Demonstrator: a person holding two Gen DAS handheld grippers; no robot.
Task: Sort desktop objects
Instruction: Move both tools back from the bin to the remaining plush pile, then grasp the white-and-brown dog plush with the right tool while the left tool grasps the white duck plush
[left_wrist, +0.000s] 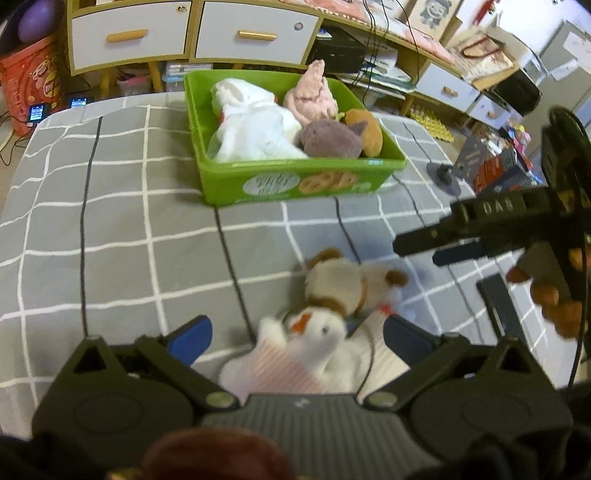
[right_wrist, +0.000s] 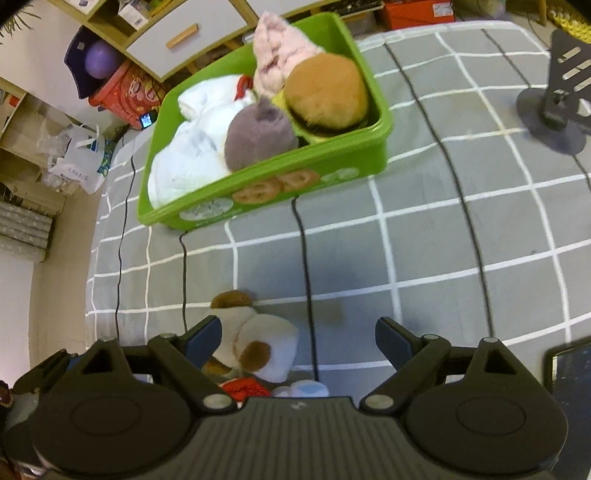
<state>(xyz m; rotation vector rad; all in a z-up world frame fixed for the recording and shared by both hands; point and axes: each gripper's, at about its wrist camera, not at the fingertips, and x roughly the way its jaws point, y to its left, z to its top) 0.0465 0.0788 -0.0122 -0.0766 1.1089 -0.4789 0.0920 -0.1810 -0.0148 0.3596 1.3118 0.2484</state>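
A green bin (left_wrist: 295, 181) (right_wrist: 266, 184) stands at the far side of the grey checked cloth and holds several plush toys: white, pink, grey-purple and a burger. A white-and-brown plush dog (left_wrist: 351, 284) (right_wrist: 255, 343) lies on the cloth near me. A white plush with an orange mark and striped pink cloth (left_wrist: 317, 332) lies against it. My left gripper (left_wrist: 295, 332) is open, its jaws either side of the white plush. My right gripper (right_wrist: 299, 336) is open above the dog; it also shows in the left wrist view (left_wrist: 417, 247).
A small black stand on a round base (right_wrist: 554, 110) (left_wrist: 443, 177) sits on the cloth at the right. A dark flat device (right_wrist: 572, 373) lies at the right edge. Black cables cross the cloth. Drawers and clutter lie beyond the table.
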